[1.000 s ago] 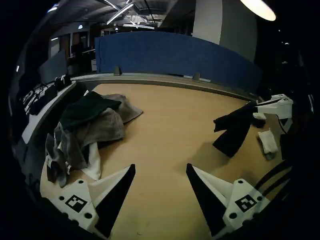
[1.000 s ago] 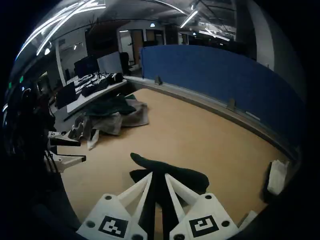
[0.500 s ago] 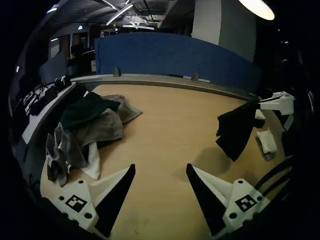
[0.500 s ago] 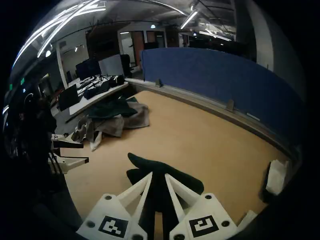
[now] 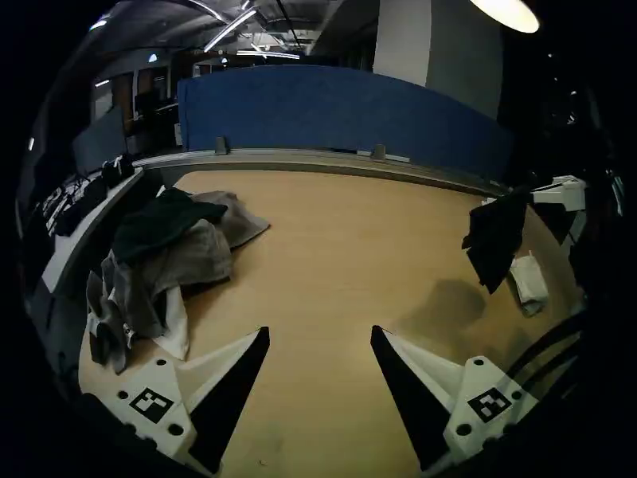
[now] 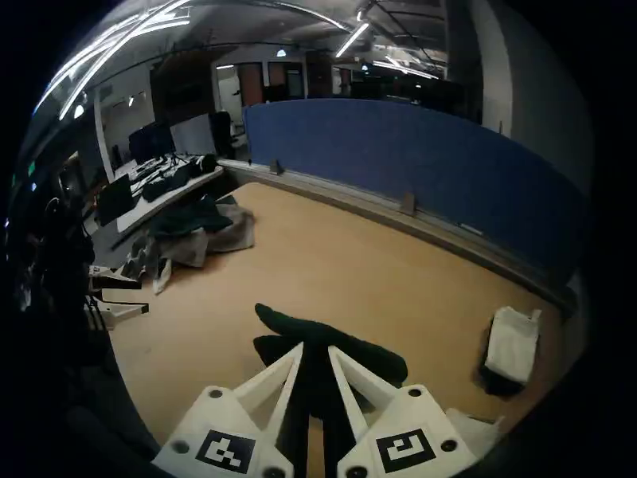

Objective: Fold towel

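Observation:
A dark green towel hangs bunched from my right gripper, whose fingers are shut on it, well above the wooden table. In the left gripper view the same towel dangles at the far right from the right gripper, with its shadow on the table below. My left gripper is open low over the near table edge, nothing between its fingers. In the right gripper view the left gripper appears small at the far left.
A heap of grey, white and dark green towels lies at the table's left side, also seen as a towel heap. A folded white towel rests at the right. A blue partition runs along the far edge.
The right gripper has lifted the dark towel higher and carried it further right, off the table. The left gripper has stayed nearly still.

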`<control>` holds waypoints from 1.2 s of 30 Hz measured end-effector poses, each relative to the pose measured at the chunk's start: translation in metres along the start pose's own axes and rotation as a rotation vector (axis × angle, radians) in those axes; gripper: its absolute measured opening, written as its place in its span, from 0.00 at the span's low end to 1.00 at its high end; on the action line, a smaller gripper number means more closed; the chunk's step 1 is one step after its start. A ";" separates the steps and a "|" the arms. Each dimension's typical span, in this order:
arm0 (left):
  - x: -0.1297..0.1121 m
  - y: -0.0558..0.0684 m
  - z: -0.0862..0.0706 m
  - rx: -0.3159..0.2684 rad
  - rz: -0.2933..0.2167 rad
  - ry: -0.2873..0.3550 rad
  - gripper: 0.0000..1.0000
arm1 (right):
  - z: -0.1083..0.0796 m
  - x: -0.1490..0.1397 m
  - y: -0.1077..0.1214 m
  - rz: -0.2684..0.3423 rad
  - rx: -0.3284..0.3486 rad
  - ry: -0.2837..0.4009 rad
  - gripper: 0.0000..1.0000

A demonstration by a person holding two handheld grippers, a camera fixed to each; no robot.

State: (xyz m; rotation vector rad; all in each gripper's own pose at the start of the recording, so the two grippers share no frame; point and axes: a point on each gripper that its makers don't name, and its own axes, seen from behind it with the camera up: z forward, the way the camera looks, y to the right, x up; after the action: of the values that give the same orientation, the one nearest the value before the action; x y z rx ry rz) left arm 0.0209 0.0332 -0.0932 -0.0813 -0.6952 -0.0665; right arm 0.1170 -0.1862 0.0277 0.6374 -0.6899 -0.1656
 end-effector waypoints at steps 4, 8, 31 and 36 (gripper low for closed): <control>-0.002 0.003 0.000 0.000 0.009 -0.004 0.94 | -0.015 -0.007 0.034 0.006 -0.032 -0.012 0.06; -0.004 0.006 0.000 0.002 0.009 -0.006 0.94 | -0.027 -0.015 0.069 0.016 -0.069 -0.027 0.06; -0.010 0.018 0.001 0.021 0.017 -0.029 0.94 | -0.042 -0.024 0.208 0.040 -0.210 -0.070 0.06; -0.009 0.018 0.003 0.027 0.017 -0.031 0.94 | -0.037 -0.026 0.219 0.047 -0.220 -0.075 0.06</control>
State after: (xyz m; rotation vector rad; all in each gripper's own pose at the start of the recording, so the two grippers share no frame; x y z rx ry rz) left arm 0.0139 0.0517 -0.0980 -0.0630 -0.7265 -0.0397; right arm 0.1068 0.0158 0.1223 0.4059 -0.7462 -0.2189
